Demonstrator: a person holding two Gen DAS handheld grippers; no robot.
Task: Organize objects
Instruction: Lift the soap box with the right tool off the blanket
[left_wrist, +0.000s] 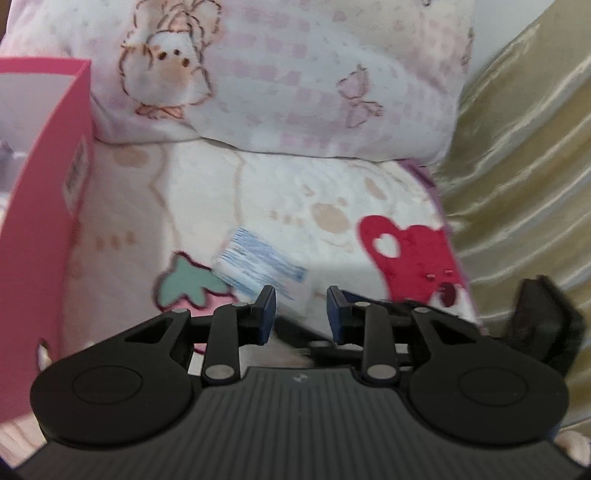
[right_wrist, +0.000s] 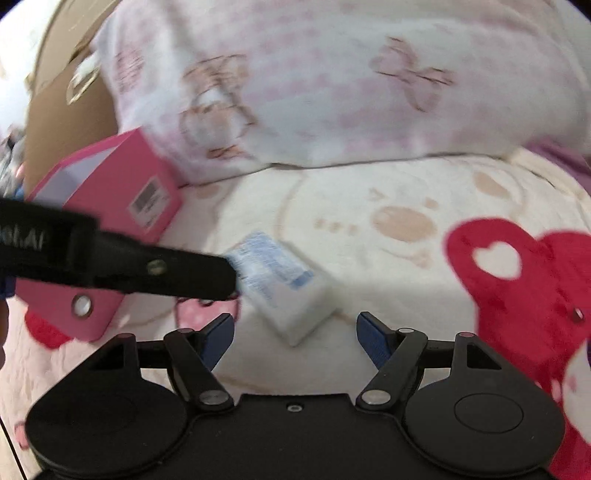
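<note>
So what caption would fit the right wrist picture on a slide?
Open right gripper faces a small white-and-blue box on a patterned blanket, pink box nearby.

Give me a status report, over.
Left gripper at end of white carton, grip unclear. Right gripper open, empty. Pink box open, nothing blocking it.

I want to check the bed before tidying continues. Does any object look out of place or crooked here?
Yes. The small white and blue box lies loose on the blanket, turned at an angle, outside the open pink box. Nothing looks spilled or damaged, though the pictures are blurred.
</note>
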